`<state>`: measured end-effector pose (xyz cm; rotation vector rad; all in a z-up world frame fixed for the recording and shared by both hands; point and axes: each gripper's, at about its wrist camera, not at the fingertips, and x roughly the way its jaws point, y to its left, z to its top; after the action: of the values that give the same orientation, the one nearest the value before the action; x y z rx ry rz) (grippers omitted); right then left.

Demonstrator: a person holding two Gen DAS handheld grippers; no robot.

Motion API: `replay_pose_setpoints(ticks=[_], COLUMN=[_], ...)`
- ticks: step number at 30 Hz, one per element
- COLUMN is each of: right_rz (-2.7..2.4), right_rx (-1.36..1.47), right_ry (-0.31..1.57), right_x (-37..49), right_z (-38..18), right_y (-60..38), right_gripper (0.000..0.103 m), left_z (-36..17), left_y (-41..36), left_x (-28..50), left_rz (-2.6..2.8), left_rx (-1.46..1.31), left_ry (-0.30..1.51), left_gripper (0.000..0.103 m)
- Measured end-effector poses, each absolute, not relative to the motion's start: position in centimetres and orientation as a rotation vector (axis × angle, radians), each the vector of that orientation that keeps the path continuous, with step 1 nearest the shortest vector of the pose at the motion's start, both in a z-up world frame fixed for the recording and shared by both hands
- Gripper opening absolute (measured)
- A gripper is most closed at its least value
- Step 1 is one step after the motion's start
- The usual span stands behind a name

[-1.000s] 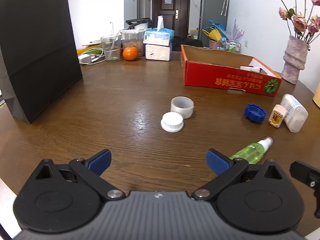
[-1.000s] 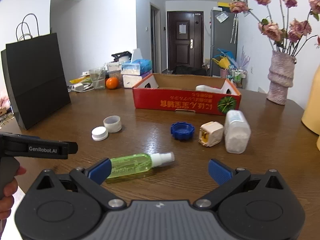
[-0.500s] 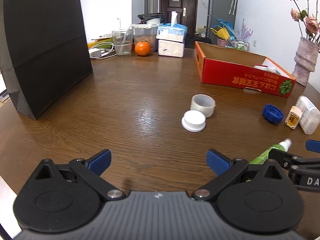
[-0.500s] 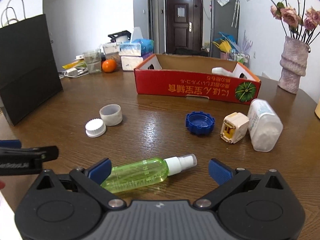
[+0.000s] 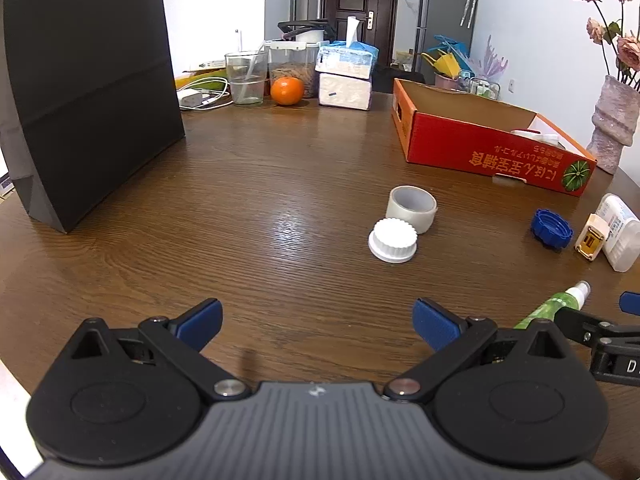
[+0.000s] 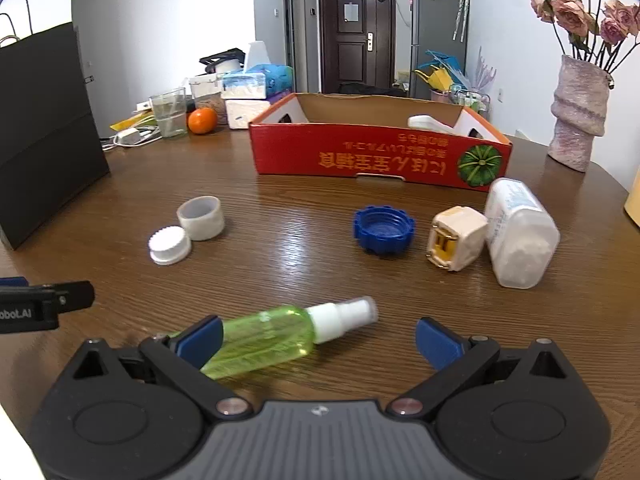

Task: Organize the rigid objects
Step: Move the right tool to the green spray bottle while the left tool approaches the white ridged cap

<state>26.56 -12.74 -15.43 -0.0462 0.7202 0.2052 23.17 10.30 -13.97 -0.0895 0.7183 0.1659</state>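
Right wrist view: the right gripper (image 6: 318,334) is spread wide over a green spray bottle (image 6: 268,340) lying on its side on the wooden table (image 6: 280,200).

The bottle's green body lies against the inside of the left finger (image 6: 200,336), its white nozzle points toward the right finger without reaching it, and bare wood fills the gap on that side. Past the jaws lie a blue cap (image 6: 383,231), a cream plug (image 6: 454,243) and a white bottle (image 6: 520,236) on its side, the last two touching; ahead to the left sit a white cap (image 6: 170,245) and a grey ring (image 6: 201,217). Beyond them stands a red box (image 6: 380,156), open at the top. The left gripper (image 5: 316,322) is also spread and empty over bare wood, with clear table ahead up to the white cap.
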Motion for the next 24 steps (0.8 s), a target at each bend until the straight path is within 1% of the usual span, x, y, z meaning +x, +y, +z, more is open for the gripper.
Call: replay_pose_setpoints(ticks=[21,24], right_rz=[0.250,0.273], right_rx=[0.028,0.026], right_ry=[0.759,0.752], right_x=[29.0,28.8], right_z=[-15.8,-15.9], right_y=[-9.8,-9.4], right_gripper=[0.102,0.099], left_z=[-14.2,-13.9], left_y=[10.0,10.4], left_x=[23.2,23.1], left_rz=[0.183,0.196], left_rx=[-0.100,-0.112], left_ry=[0.735,0.726], left_gripper=[0.103,0.103])
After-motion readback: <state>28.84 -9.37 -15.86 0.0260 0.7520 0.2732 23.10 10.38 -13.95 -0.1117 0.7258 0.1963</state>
